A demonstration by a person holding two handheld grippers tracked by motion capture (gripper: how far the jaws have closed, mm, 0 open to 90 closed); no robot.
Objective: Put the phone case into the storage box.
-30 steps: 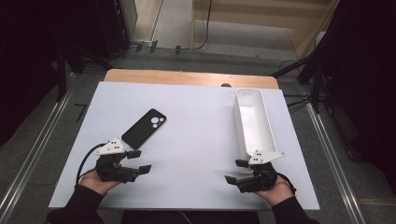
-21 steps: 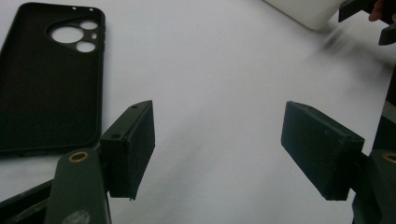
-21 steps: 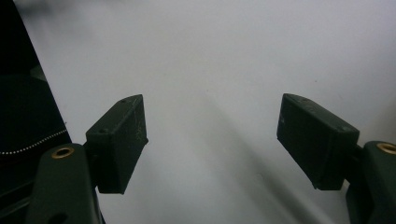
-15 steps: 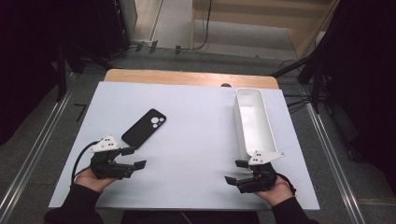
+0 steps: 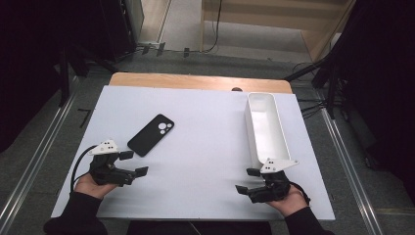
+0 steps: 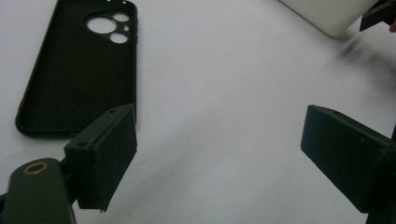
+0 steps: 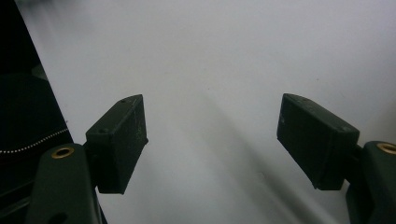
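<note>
Our phone case [image 5: 150, 134] lies flat at the table's [image 5: 205, 122] ten o'clock, just beyond our left gripper [image 5: 133, 163], whose empty jaws have just been opening. Flat and thin, it may skid from a pinch; the right gripper [image 5: 247, 180], at five o'clock by the white tray [image 5: 266, 128], gapes empty.

Black phone case [image 5: 150, 135], soft-looking and empty, lying flat with its hollow side up, round camera cutouts at its far end, set at a slant, on the table's [image 5: 205, 147] left half, nearer the near-left corner

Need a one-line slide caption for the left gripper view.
Open left hand-held gripper over the white table, black phone case lying inside-up beside one jaw, nothing between the jaws.
</note>
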